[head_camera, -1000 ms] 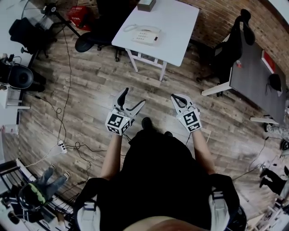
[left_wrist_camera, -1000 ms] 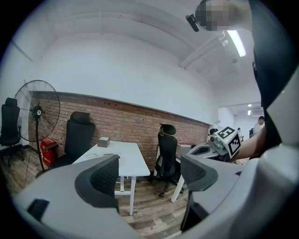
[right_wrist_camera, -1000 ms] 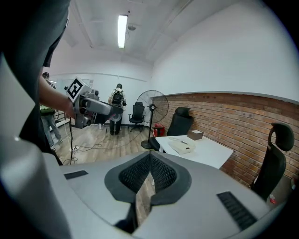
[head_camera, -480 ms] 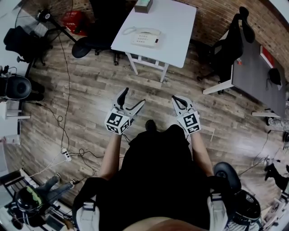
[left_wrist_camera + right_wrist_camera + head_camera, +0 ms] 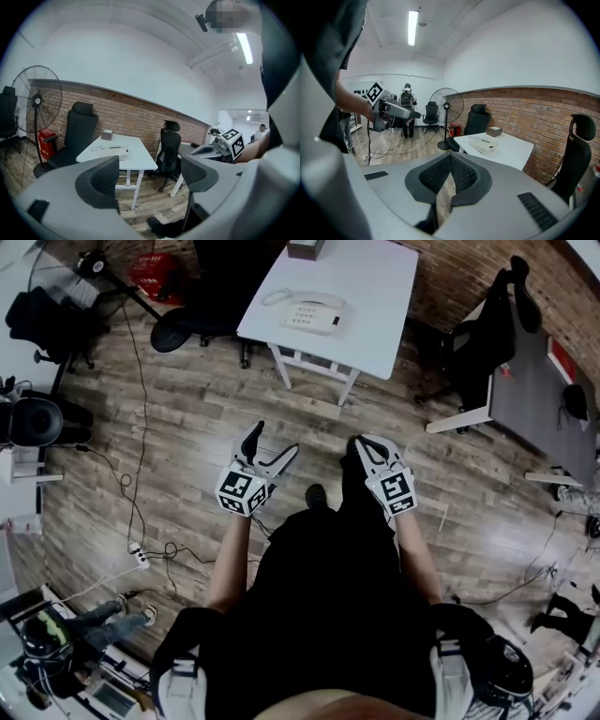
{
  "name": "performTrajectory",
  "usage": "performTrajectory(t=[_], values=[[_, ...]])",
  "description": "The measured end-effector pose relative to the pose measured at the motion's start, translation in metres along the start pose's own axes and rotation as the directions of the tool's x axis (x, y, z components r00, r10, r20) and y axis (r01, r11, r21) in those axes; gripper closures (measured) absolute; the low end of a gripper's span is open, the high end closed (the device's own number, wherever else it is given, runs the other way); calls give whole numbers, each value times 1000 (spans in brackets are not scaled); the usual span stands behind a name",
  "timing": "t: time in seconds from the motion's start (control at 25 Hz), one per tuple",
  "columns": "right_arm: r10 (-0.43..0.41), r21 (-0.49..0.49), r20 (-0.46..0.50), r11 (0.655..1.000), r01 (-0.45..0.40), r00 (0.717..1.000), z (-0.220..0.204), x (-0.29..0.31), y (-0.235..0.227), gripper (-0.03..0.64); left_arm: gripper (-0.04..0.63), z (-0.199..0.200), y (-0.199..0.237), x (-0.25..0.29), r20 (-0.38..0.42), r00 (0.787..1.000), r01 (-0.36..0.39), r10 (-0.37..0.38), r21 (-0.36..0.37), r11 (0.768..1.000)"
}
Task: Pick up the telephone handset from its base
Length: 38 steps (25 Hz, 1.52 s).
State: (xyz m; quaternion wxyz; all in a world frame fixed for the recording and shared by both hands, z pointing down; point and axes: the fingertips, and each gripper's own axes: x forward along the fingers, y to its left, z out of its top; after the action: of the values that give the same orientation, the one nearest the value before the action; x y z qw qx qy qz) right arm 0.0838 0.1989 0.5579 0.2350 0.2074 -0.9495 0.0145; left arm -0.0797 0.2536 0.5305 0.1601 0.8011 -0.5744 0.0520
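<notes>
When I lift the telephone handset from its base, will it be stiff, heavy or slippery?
The handset looks like rigid plastic, so likely stiff and light. Its cord lies looped beside the base and may drag it when lifted.

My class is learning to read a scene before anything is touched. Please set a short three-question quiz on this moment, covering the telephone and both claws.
1. Fill in: the telephone rests on a white ____.
2. True or false: the left claw is shut on the telephone.
3. The right claw has its jaws: A) wide apart B) together, holding nothing C) on the telephone.
Key: 1 table; 2 false, it is open, empty and far from the telephone; 3 B.
</notes>
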Motion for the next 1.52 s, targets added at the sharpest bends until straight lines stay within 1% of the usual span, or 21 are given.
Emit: performTrajectory(t=[0.24,0.52,0.76,1.0,1.16,1.36,1.52], values=[[27,-21,-6,999,-27,1000,10,20,-10,618,192,6,21,9,7,1000,-30,30,-5,1000],[43,-29,5,999,-42,999,27,47,-35,618,192,20,39,26,20,999,-46,46,-6,999],[83,-29,7,996,-83,997,31,71,-52,618,192,20,58,49,-4,998,-67,67,-24,997],[84,-8,12,996,-84,996,30,85,-99,618,192,40,65,94,-13,997,-70,70,-4,998],[85,-11,23,996,-84,996,41,93,-136,618,192,66,70,123,-7,997,-78,78,21,997],[101,-30,54,995,-99,993,59,104,-180,618,192,98,73,159,5,995,-104,104,47,993],[105,-29,70,994,-104,992,53,109,-215,618,192,110,72,182,0,991,-131,131,73,989]])
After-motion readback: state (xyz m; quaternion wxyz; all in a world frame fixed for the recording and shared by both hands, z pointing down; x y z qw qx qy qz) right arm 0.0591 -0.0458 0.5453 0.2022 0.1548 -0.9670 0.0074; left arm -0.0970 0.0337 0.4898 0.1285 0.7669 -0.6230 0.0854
